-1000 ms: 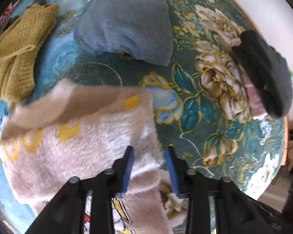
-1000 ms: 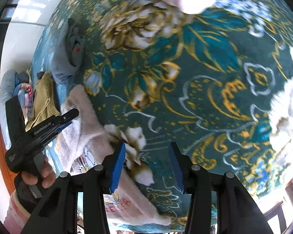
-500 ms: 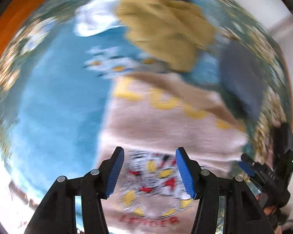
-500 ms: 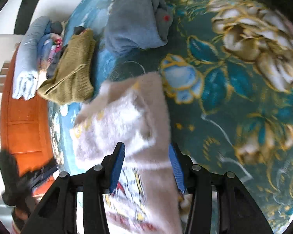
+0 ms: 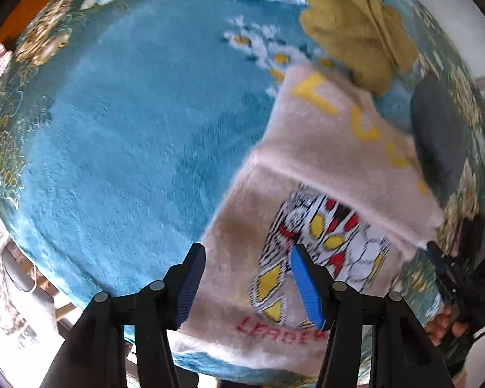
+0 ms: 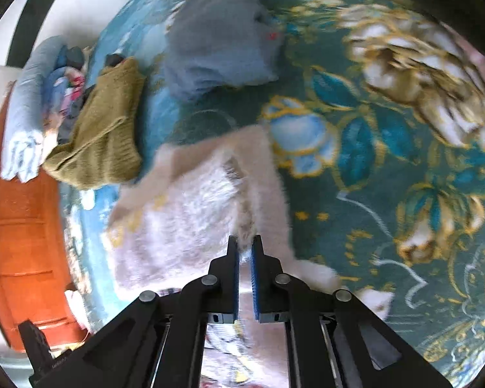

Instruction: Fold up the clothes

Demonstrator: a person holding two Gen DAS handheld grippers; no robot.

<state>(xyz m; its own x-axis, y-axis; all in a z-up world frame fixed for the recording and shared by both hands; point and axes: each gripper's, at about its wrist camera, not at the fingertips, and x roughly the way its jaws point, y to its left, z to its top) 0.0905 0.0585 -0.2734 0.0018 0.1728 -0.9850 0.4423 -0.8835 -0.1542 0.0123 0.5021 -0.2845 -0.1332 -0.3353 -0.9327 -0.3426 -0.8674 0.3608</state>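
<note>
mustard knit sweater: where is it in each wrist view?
Left wrist: mustard sweater at top right, just beyond the pink fuzzy sweater.
Right wrist: mustard sweater at mid left, left of the pink fuzzy sweater.
Shared landmark: grey folded garment beside both.

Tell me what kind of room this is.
Probably a bedroom: a teal floral plush blanket spread like a bed cover, an orange wooden panel like a bed frame beside it, and folded clothes such as the mustard knitted sweater.

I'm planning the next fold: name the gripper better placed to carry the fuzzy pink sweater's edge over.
Right. The right gripper is already shut on the pink sweater at its edge, while the left gripper hangs open above the printed front.
</note>
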